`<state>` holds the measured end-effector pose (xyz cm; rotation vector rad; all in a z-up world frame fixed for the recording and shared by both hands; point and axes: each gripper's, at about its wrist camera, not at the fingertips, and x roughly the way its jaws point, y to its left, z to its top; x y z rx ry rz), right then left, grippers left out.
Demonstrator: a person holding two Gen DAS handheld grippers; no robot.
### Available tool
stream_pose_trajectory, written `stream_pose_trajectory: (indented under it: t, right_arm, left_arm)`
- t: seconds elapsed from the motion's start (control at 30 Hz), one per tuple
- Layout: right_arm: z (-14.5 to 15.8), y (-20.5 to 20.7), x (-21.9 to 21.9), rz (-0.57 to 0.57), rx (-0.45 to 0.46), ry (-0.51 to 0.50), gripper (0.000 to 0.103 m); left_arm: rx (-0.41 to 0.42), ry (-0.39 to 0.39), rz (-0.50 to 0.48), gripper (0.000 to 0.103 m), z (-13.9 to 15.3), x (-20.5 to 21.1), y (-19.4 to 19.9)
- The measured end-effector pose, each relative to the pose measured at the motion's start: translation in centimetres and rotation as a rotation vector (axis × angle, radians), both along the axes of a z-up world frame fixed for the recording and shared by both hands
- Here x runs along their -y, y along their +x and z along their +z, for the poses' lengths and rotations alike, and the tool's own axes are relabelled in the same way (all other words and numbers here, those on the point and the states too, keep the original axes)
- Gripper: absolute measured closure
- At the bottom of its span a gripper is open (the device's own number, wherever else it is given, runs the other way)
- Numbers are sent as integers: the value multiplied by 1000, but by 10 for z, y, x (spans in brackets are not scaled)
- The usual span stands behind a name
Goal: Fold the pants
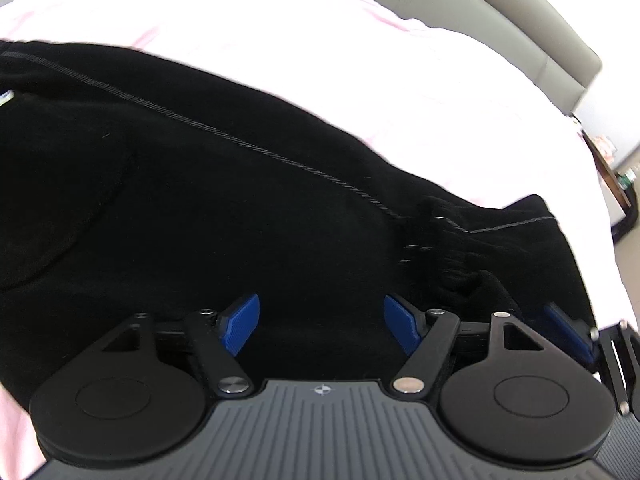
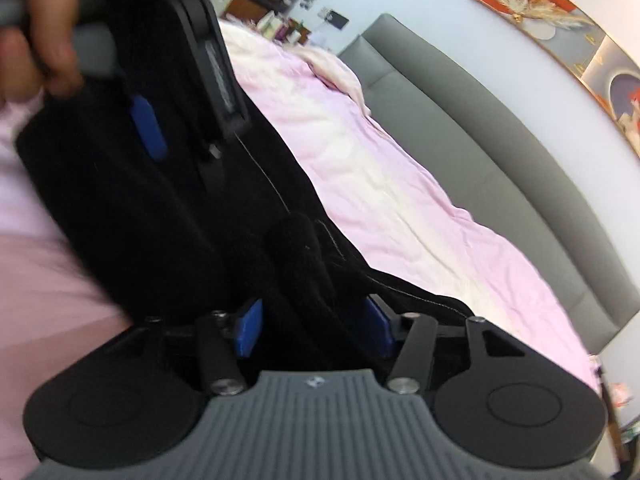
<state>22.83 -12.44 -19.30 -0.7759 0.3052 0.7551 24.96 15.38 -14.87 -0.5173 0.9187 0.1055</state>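
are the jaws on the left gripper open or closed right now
Open. The left gripper shows its blue pads standing well apart over the black pants, with no cloth pinched between them.

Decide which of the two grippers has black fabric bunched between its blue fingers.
The right gripper: a roll of the black pants sits between its pads. The left gripper is open above flat cloth, nothing between them.

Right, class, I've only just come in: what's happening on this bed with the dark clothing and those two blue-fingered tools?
A person is folding black pants spread on a pink bedsheet, with a handheld gripper in each hand. The left gripper sits open over the fabric, pinching nothing. The right gripper has a bunched fold of the pants between its blue fingers, though the view is too blurred to confirm a firm clamp. The fold is only under way.
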Motion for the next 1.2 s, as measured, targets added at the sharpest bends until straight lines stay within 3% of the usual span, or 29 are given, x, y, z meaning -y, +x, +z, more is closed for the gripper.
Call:
stream_pose_trajectory:
  t: [0.13, 0.2, 0.4, 0.47, 0.6, 0.7, 0.8, 0.9, 1.07, 1.2]
  right_arm:
    - [28, -1, 32, 93, -388, 136, 52]
    - [34, 2, 47, 84, -505, 209, 54]
    - [56, 31, 81, -184, -418, 454, 54]
    - [58, 38, 87, -258, -387, 501, 67]
    - [47, 41, 79, -336, -360, 375, 78]
    - [28, 42, 66, -334, -419, 260, 76]
    - [19, 58, 83, -324, -451, 245, 75]
    - [17, 60, 96, -316, -508, 285, 73]
    - [16, 53, 92, -293, -489, 268, 66]
    - [16, 53, 92, -288, -480, 273, 64]
  left_arm:
    - [32, -10, -75, 17, 13, 19, 13]
    - [46, 1, -107, 15, 17, 26, 16]
    - [55, 70, -147, 15, 28, 44, 35]
    - [73, 56, -142, 15, 31, 48, 40]
    - [59, 77, -185, 14, 25, 63, 53]
    - [-106, 182, -325, 13, -6, 115, 70]
    - [-57, 200, -338, 13, -11, 119, 57]
    - [-52, 147, -323, 11, -5, 107, 44]
    - [8, 120, -327, 9, 4, 98, 34]
    - [82, 107, -220, 10, 20, 66, -4]
